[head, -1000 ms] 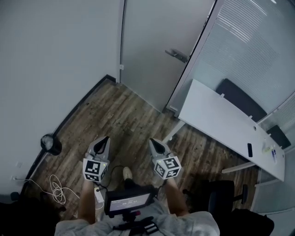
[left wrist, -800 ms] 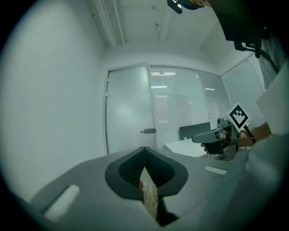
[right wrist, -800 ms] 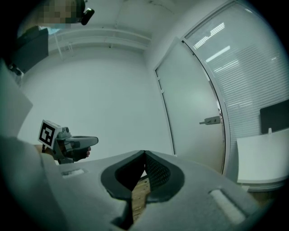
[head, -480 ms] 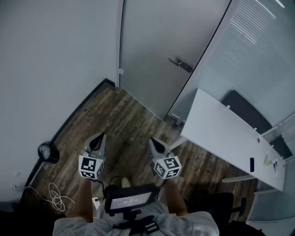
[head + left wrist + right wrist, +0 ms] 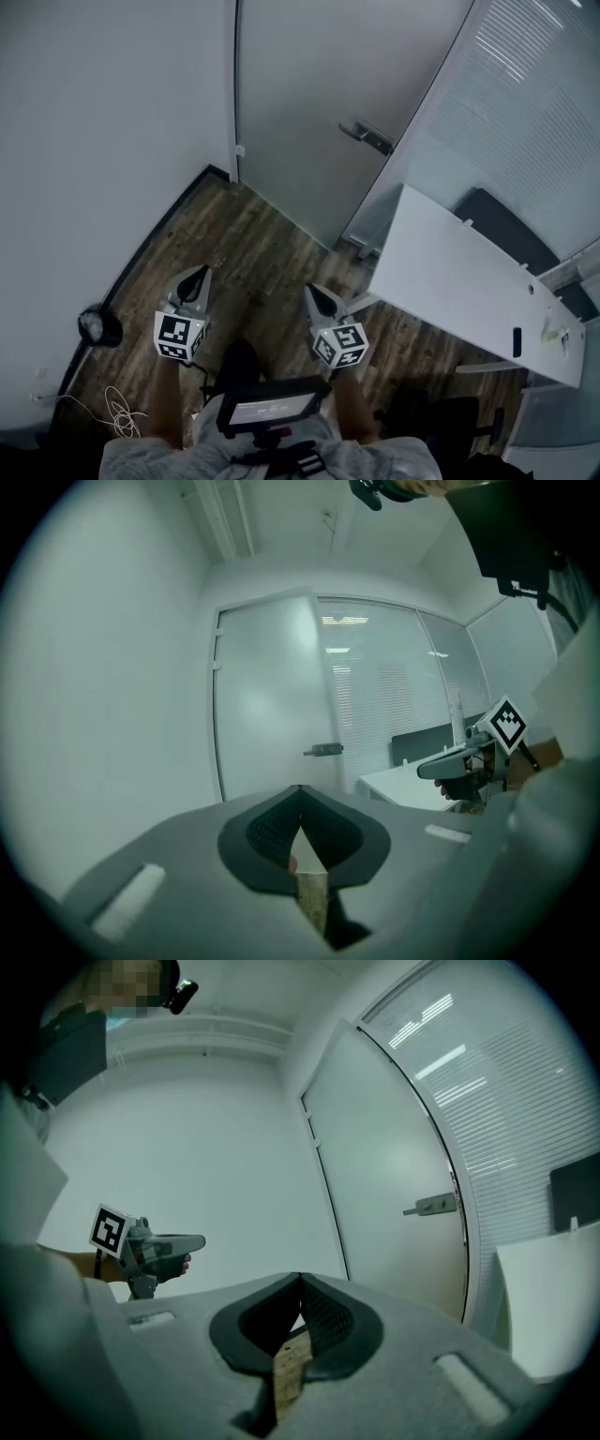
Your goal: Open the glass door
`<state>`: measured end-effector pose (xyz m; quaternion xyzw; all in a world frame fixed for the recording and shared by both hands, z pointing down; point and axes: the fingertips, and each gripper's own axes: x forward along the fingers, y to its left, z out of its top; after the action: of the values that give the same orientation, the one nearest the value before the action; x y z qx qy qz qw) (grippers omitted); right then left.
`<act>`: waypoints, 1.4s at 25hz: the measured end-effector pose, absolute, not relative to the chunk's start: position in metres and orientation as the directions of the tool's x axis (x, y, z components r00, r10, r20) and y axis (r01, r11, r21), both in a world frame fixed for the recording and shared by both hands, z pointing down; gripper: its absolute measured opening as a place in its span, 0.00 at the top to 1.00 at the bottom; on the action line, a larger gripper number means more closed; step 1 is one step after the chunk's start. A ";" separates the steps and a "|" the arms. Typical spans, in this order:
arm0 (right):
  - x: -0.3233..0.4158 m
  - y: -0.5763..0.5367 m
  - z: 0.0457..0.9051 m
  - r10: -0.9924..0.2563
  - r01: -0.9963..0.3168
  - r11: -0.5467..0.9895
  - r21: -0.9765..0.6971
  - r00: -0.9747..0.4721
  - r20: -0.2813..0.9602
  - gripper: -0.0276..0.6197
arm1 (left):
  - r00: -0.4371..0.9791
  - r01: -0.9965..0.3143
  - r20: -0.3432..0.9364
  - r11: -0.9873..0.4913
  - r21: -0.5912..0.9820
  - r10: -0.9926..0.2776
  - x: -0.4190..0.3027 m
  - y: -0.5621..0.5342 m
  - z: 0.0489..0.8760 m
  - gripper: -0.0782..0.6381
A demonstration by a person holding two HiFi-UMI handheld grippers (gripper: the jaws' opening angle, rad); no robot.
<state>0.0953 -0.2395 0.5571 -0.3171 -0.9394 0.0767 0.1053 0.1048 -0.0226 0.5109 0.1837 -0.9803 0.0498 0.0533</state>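
Looking down from your head, you have the left gripper [image 5: 196,276] and the right gripper [image 5: 315,292] held side by side over the wood floor [image 5: 253,244], both pointing toward 12 o'clock. The glass door [image 5: 309,94] stands shut at 12 o'clock, well apart from both tools, and its handle [image 5: 367,137] sits at about 1 o'clock. A white desk [image 5: 450,272] runs off toward 3 o'clock, with a dark chair [image 5: 502,225] behind it. At 8 o'clock a round black object [image 5: 98,326] lies by the wall, and a coiled cable [image 5: 122,424] is at 7 o'clock.

In the left gripper view, your jaws are pressed together at the tips with nothing between them. The glass door [image 5: 267,696] fills the middle, its handle [image 5: 323,750] just above the jaws at 12 o'clock; your right gripper [image 5: 450,761] shows at 3 o'clock.

In the right gripper view, the jaws are likewise closed tip to tip and empty. The glass door [image 5: 384,1166] stands at 1 o'clock, its handle [image 5: 431,1206] at 2 o'clock, and your left gripper [image 5: 173,1241] at 9 o'clock.
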 end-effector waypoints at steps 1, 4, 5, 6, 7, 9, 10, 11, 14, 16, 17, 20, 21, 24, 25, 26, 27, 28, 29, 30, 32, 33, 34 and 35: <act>0.088 -0.242 0.558 0.601 0.568 0.795 -0.213 -0.786 0.149 0.95 | -0.921 -0.380 0.125 0.922 -0.078 -0.369 0.093 -0.026 0.511 0.89; 0.059 -0.255 0.562 0.561 0.527 0.822 -0.216 -0.814 0.148 0.95 | -0.905 -0.415 0.137 0.907 -0.079 -0.402 0.052 -0.037 0.518 0.88; 0.046 -0.260 0.563 0.547 0.514 0.831 -0.213 -0.824 0.148 0.95 | -0.901 -0.423 0.137 0.902 -0.080 -0.411 0.035 -0.040 0.520 0.88; 0.032 -0.265 0.563 0.531 0.498 0.841 -0.210 -0.834 0.149 0.95 | -0.897 -0.434 0.135 0.897 -0.078 -0.422 0.017 -0.043 0.521 0.89; 0.019 -0.270 0.564 0.511 0.478 0.853 -0.209 -0.846 0.152 0.95 | -0.889 -0.449 0.134 0.890 -0.073 -0.438 0.000 -0.047 0.522 0.89; -0.005 -0.282 0.565 0.469 0.433 0.876 -0.212 -0.868 0.163 0.95 | -0.868 -0.489 0.131 0.870 -0.063 -0.479 -0.031 -0.056 0.522 0.89; -0.016 -0.286 0.566 0.451 0.414 0.885 -0.214 -0.877 0.168 0.95 | -0.858 -0.507 0.130 0.860 -0.060 -0.497 -0.046 -0.061 0.521 0.88; -0.028 -0.289 0.565 0.437 0.399 0.891 -0.217 -0.883 0.171 0.95 | -0.850 -0.521 0.130 0.852 -0.056 -0.511 -0.061 -0.064 0.520 0.89; -0.063 -0.293 0.562 0.411 0.371 0.901 -0.225 -0.896 0.167 0.95 | -0.831 -0.552 0.120 0.833 -0.044 -0.544 -0.106 -0.071 0.514 0.89; -0.084 -0.296 0.562 0.391 0.350 0.909 -0.228 -0.905 0.170 0.95 | -0.815 -0.576 0.116 0.816 -0.046 -0.568 -0.134 -0.079 0.513 0.88; -0.094 -0.298 0.563 0.380 0.338 0.913 -0.230 -0.909 0.174 0.95 | -0.805 -0.589 0.117 0.806 -0.052 -0.581 -0.147 -0.083 0.514 0.89; -0.125 -0.303 0.566 0.347 0.302 0.924 -0.233 -0.920 0.182 0.95 | -0.776 -0.629 0.124 0.775 -0.066 -0.619 -0.187 -0.094 0.516 0.88; -0.134 -0.305 0.566 0.335 0.290 0.928 -0.234 -0.924 0.184 0.95 | -0.766 -0.640 0.128 0.765 -0.067 -0.630 -0.199 -0.099 0.516 0.88; -0.154 -0.315 0.567 0.298 0.252 0.938 -0.237 -0.936 0.186 0.95 | -0.733 -0.678 0.131 0.731 -0.075 -0.667 -0.228 -0.115 0.511 0.88; -0.159 -0.318 0.568 0.284 0.238 0.942 -0.237 -0.941 0.186 0.95 | -0.718 -0.695 0.127 0.714 -0.083 -0.684 -0.237 -0.120 0.511 0.88; -0.165 -0.322 0.569 0.270 0.224 0.945 -0.237 -0.945 0.186 0.95 | -0.700 -0.714 0.122 0.694 -0.094 -0.703 -0.244 -0.126 0.512 0.88; -0.170 -0.327 0.571 0.256 0.209 0.949 -0.237 -0.948 0.187 0.95 | -0.680 -0.733 0.119 0.672 -0.105 -0.723 -0.251 -0.133 0.511 0.88; -0.174 -0.332 0.572 0.241 0.194 0.952 -0.236 -0.952 0.189 0.95 | -0.659 -0.752 0.118 0.650 -0.114 -0.742 -0.258 -0.140 0.511 0.88; -0.178 -0.336 0.573 0.225 0.179 0.956 -0.234 -0.956 0.190 0.95 | -0.639 -0.769 0.119 0.628 -0.122 -0.760 -0.264 -0.148 0.510 0.88; -0.182 -0.341 0.573 0.209 0.164 0.959 -0.232 -0.959 0.189 0.95 | -0.620 -0.784 0.119 0.607 -0.130 -0.776 -0.271 -0.156 0.510 0.88; -0.189 -0.350 0.572 0.180 0.136 0.963 -0.232 -0.967 0.180 0.95 | -0.585 -0.809 0.120 0.568 -0.152 -0.802 -0.283 -0.171 0.508 0.88; -0.192 -0.353 0.571 0.165 0.122 0.964 -0.235 -0.971 0.175 0.95 | -0.569 -0.819 0.120 0.550 -0.163 -0.813 -0.288 -0.178 0.507 0.88; -0.193 -0.357 0.571 0.151 0.108 0.965 -0.239 -0.974 0.171 0.95 | -0.553 -0.829 0.120 0.531 -0.174 -0.824 -0.293 -0.185 0.506 0.88; -0.194 -0.361 0.571 0.137 0.094 0.966 -0.242 -0.976 0.171 0.95 | -0.537 -0.839 0.120 0.513 -0.183 -0.835 -0.297 -0.193 0.506 0.86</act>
<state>-0.1937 -0.3607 0.5705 -0.0586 -0.9870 0.1169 0.0935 -0.2966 -0.1928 0.5056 0.4811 -0.8697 0.1100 0.0083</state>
